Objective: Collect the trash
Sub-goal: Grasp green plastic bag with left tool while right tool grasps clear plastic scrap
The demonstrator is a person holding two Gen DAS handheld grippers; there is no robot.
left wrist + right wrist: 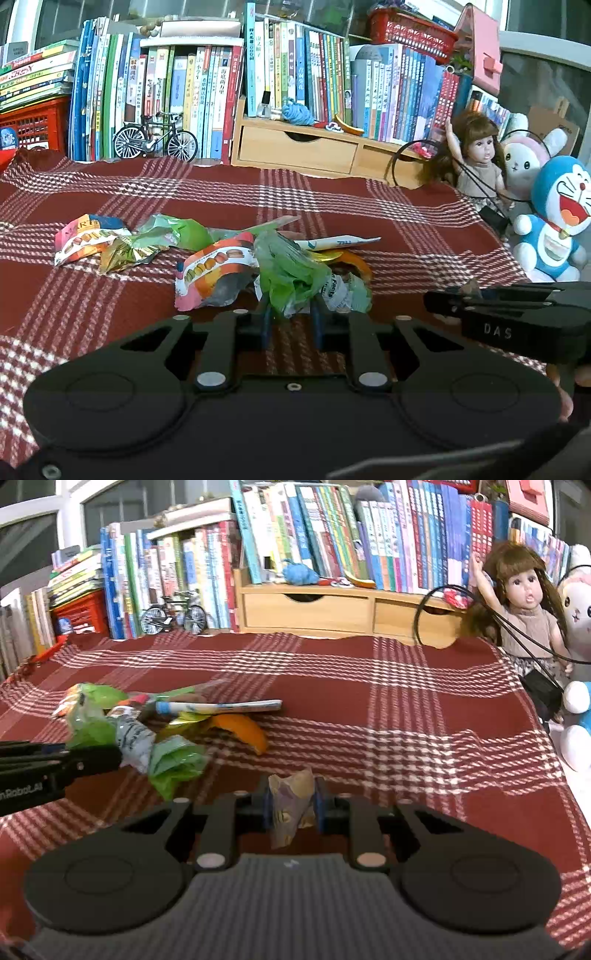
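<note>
1. The left gripper [291, 325] is clenched on a crumpled green wrapper [291, 277], its blue pads pinching the lower folds.
2. The right gripper [291, 806] grips a crumpled tan wrapper [290, 805] with faded print, standing upright between the pads.
3. Just beyond lie a macaron packet [214, 273], an orange peel [243, 729] and a flat white-and-blue sachet [221, 706], heaped on the red plaid cloth [406, 720].
4. Behind stand a toy bicycle [155, 138], a wooden drawer unit [295, 147], a doll [524, 605] and rows of books [177, 92].

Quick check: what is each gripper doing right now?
Left gripper: shut on green crumpled wrapper.
Right gripper: shut on brownish crumpled wrapper.
</note>
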